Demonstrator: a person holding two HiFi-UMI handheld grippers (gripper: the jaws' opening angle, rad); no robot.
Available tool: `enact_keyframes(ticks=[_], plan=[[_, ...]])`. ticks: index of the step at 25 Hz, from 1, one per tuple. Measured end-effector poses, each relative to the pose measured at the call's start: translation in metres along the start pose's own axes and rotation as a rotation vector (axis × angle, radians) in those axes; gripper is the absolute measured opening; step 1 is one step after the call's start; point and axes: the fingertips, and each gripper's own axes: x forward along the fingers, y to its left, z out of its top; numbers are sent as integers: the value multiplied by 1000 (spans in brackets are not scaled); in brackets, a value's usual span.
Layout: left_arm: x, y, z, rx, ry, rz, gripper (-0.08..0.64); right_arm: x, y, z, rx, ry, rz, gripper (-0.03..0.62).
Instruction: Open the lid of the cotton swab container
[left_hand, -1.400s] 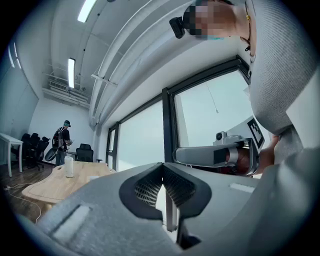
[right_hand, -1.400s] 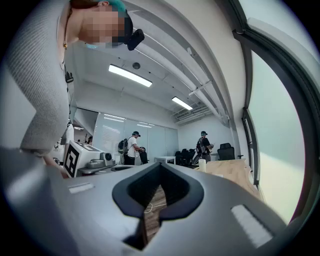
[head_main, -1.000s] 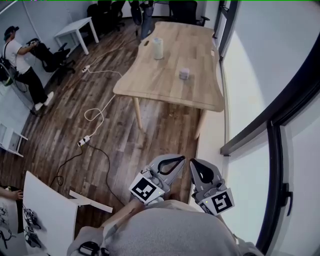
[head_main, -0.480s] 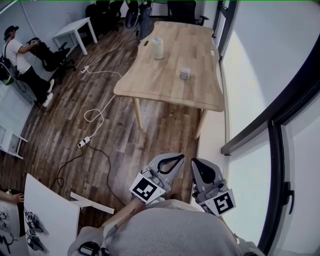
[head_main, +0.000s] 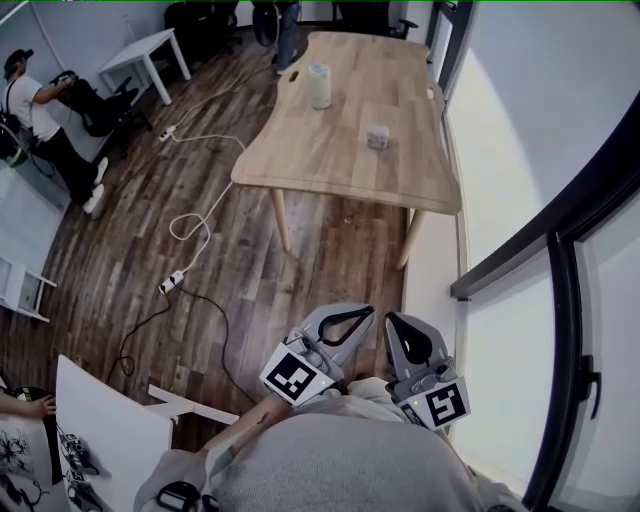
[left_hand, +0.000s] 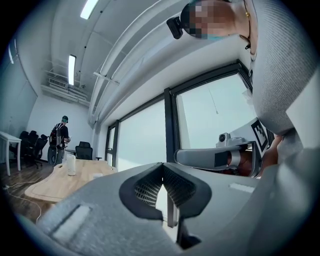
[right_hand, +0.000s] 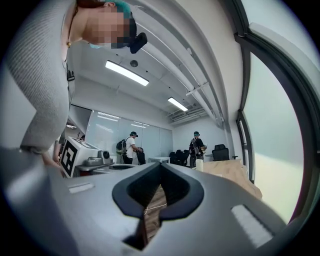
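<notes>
Since the earlier frame the wooden worktop (head_main: 340, 160) has drifted up and to the right in the head view. Both tongs keep their place close against the operator's grey-clad torso. The left tongs (head_main: 366, 315) and the right tongs (head_main: 392, 321) are clenched tip to tip, with nothing between them. They point level and forward, side by side, which is probably a carrying posture for the approach, not a working one. The cotton swab container (head_main: 377, 136), small and pale, stands on the worktop toward its window side, well apart from both tongs. Its lid is too small to judge. A taller pale cylinder (head_main: 319, 86) stands farther back. A white cable with a power strip (head_main: 172, 282) lies on the floor to the left of the way to the worktop, so keep the approach clear of it. The opening step is not yet begun.
</notes>
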Motion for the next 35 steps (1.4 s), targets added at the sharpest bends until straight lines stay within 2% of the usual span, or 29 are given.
enact_keyframes(ticks=[11, 16, 23, 35], plan=[[12, 20, -10, -3, 9, -12, 0, 17, -21, -13, 4, 42, -47, 2], [33, 43, -9, 4, -1, -2, 0, 38, -44, -10, 0, 29, -37, 2], [83, 84, -12, 32, 4, 0, -1, 74, -97, -10, 0, 28, -29, 2], [162, 146, -11, 29, -1, 29, 0, 126, -185, -2, 8, 20, -6, 2]])
